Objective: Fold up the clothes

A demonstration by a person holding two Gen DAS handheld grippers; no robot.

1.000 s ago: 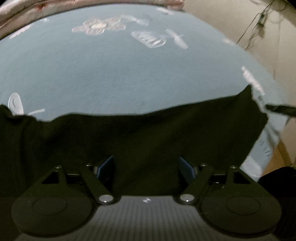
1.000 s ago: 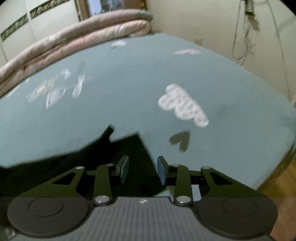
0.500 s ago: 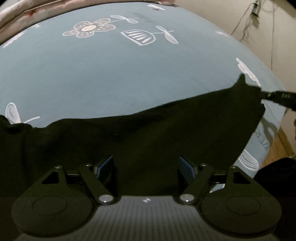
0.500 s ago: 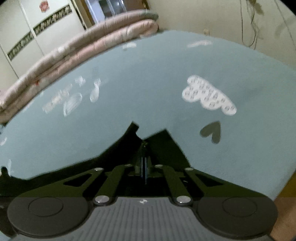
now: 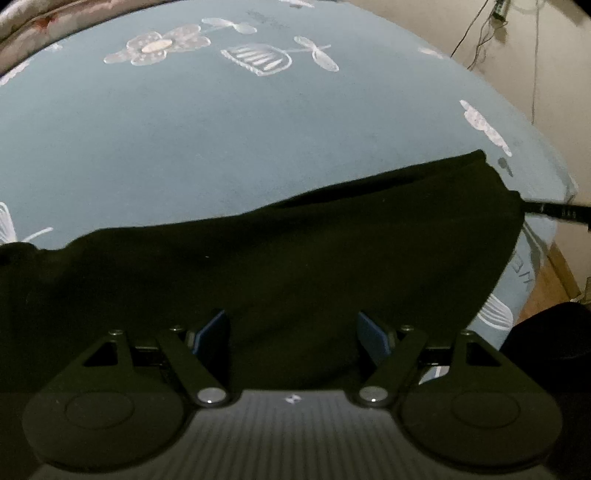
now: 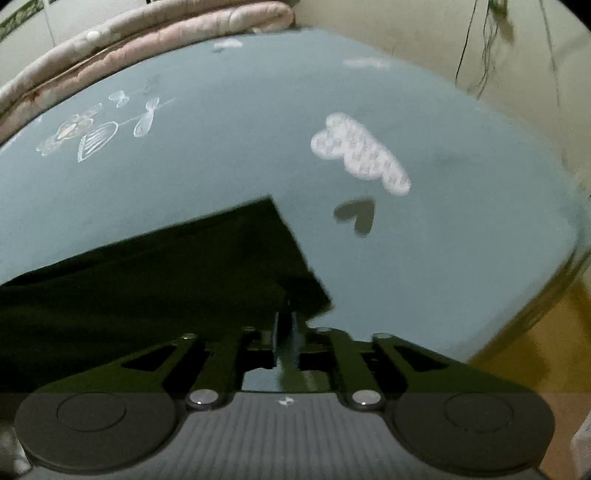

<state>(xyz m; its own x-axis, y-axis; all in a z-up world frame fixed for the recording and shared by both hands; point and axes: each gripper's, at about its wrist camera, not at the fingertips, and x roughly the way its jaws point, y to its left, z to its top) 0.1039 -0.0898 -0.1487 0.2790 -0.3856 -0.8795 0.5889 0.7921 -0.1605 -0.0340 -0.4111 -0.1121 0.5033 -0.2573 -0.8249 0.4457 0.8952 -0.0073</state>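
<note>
A black garment (image 5: 295,266) lies spread on the blue bed sheet (image 5: 184,147). My left gripper (image 5: 291,332) hovers over its near part with its jaws wide open, nothing pinched between the blue pads (image 5: 212,328). My right gripper (image 6: 286,332) sits at the garment's right corner (image 6: 258,258). Its fingers are almost together on a small raised fold of the cloth edge, and the jaws are just starting to open. In the left wrist view the right gripper (image 5: 554,212) shows as a dark bar touching the garment's right edge.
The sheet carries white flower prints (image 5: 159,46), a white cloud print (image 6: 360,155) and a dark heart print (image 6: 356,216). Rolled pink bedding (image 6: 166,33) lies along the far side. The bed's right edge (image 6: 554,280) drops to a wooden floor (image 6: 535,332). Cables hang on the wall (image 6: 487,37).
The right gripper went from part open over the garment's corner to pinched on its edge. The corner rose to a peak, then lay flatter. The left gripper stayed open.
</note>
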